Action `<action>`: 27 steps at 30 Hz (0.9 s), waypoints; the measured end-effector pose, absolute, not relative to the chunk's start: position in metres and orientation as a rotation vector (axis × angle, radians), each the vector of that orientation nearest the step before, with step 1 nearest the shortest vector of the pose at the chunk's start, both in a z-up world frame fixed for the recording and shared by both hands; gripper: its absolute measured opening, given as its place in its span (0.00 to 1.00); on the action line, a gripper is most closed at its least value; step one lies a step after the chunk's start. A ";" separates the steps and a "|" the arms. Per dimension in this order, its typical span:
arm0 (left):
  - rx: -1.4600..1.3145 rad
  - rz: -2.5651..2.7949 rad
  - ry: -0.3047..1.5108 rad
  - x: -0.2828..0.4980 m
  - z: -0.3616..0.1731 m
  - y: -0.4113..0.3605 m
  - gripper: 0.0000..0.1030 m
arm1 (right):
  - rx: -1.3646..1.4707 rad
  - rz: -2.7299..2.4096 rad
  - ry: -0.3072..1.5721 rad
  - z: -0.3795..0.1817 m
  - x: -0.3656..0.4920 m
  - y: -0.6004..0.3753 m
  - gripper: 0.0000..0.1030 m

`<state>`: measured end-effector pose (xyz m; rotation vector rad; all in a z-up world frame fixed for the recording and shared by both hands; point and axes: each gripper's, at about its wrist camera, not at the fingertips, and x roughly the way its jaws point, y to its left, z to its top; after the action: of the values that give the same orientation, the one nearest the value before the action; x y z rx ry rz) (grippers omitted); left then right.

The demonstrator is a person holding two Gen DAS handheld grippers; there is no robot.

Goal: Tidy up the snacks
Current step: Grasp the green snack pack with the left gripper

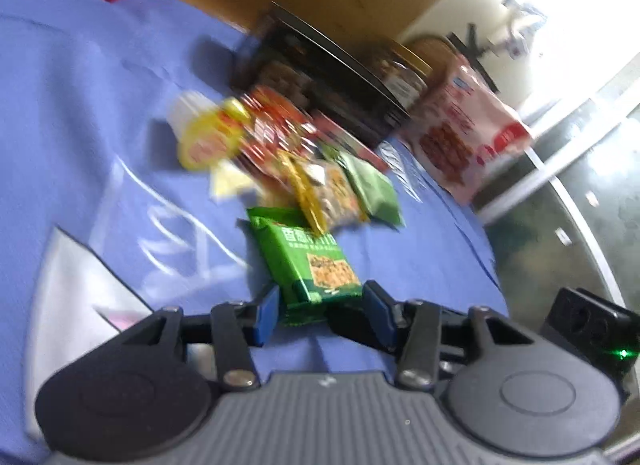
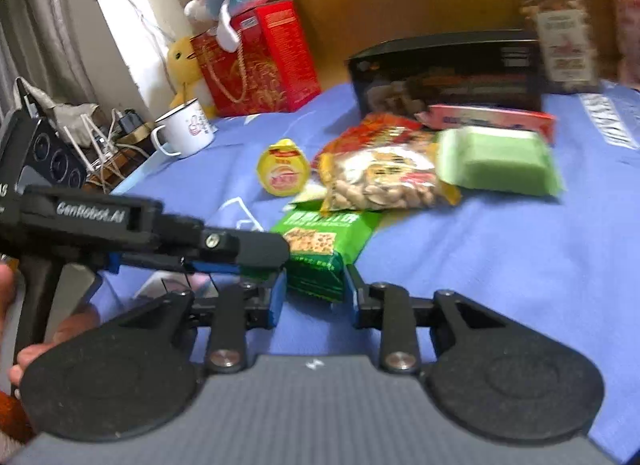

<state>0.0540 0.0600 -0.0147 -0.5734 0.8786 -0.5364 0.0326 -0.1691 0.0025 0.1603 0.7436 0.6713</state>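
Both grippers meet at the green cracker packet (image 2: 320, 253) lying nearest on the blue cloth (image 2: 480, 265): the left gripper (image 1: 320, 307) and right gripper (image 2: 314, 297) each have spread fingers flanking its near end. Beyond lie a peanut bag (image 2: 384, 181), a yellow cup (image 2: 283, 172) and a black box (image 2: 444, 69).

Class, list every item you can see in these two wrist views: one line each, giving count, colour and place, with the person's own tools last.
Green cracker packet: 1, green, nearest, between both grippers' fingers.
Peanut bag: 1, yellow-red, mid-cloth.
Pale green pack: 1, right of peanuts.
Yellow cup: 1, left of peanuts.
Black box: 1, back.
Jar: 1, gold lid, back right.
Red gift bag: 1, back left.
White mug: 1, left edge.
Blue cloth: 1, underneath.
Left gripper: black, blue pads.
Right gripper: same.
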 end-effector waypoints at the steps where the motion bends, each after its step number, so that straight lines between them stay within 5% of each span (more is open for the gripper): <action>1: -0.569 -0.554 0.888 0.050 -0.015 0.053 0.43 | 0.169 0.663 0.747 0.002 0.026 -0.176 0.32; 9: -0.508 -0.709 0.881 0.028 0.012 0.014 0.43 | 0.262 0.592 0.697 0.019 -0.017 -0.229 0.29; 11: -0.528 -0.786 0.865 0.032 0.024 0.010 0.33 | 0.284 0.607 0.654 0.028 -0.016 -0.231 0.05; 12: -0.533 -0.801 0.858 0.034 0.032 0.007 0.38 | 0.313 0.639 0.645 0.032 -0.012 -0.228 0.04; 18: -0.470 -0.740 0.817 0.042 0.048 0.012 0.36 | 0.209 0.627 0.600 0.034 0.001 -0.212 0.06; 27: -0.565 -0.603 0.878 0.066 0.021 0.049 0.49 | 0.164 0.402 0.623 0.010 0.016 -0.244 0.18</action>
<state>0.0661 0.0488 0.0214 -0.5646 0.8784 -0.6030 0.0164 -0.2438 0.0096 0.1641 0.6232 0.4016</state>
